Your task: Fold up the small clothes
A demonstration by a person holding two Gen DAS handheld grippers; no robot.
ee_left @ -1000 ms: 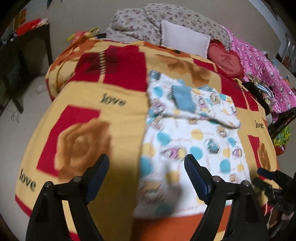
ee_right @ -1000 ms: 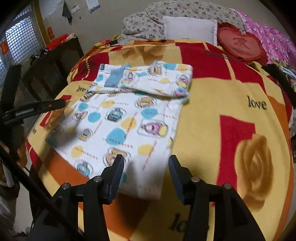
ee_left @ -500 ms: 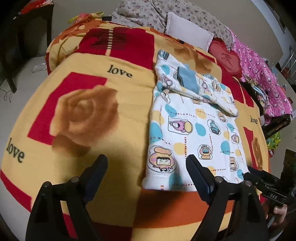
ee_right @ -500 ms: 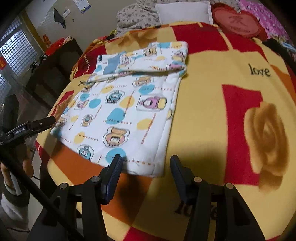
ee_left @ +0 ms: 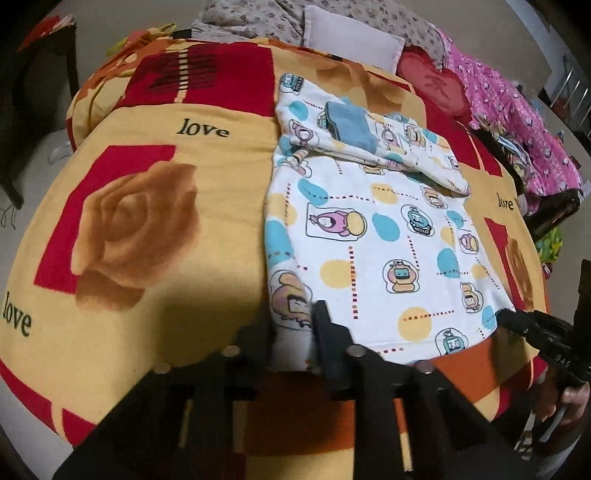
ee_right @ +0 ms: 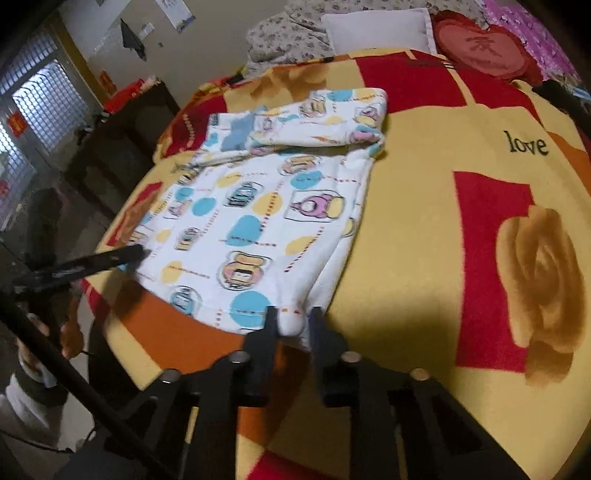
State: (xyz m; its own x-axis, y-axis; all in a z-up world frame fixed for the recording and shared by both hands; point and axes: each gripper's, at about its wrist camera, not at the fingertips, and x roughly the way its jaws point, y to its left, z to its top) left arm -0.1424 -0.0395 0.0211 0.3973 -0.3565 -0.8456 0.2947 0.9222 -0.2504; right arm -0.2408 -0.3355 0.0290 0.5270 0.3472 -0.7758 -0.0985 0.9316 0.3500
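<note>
Garment (ee_left: 369,236) corners hidden between each claw's fingers; heart cushion (ee_right: 480,50) blurred.

Garment (ee_left: 373,236): white, turquoise and yellow dots, dashed red and dark lines, cartoon figures in squares; blue collar patch (ee_left: 351,125).
Blanket (ee_left: 147,206): yellow, red blocks, tan-brown roses, black "love" lettering, orange band near edge.
Heart cushion (ee_right: 480,50): red.
Pillow (ee_right: 376,27): white.
Quilt (ee_left: 517,125): pink, small print.
Gripper frames: black.
</note>
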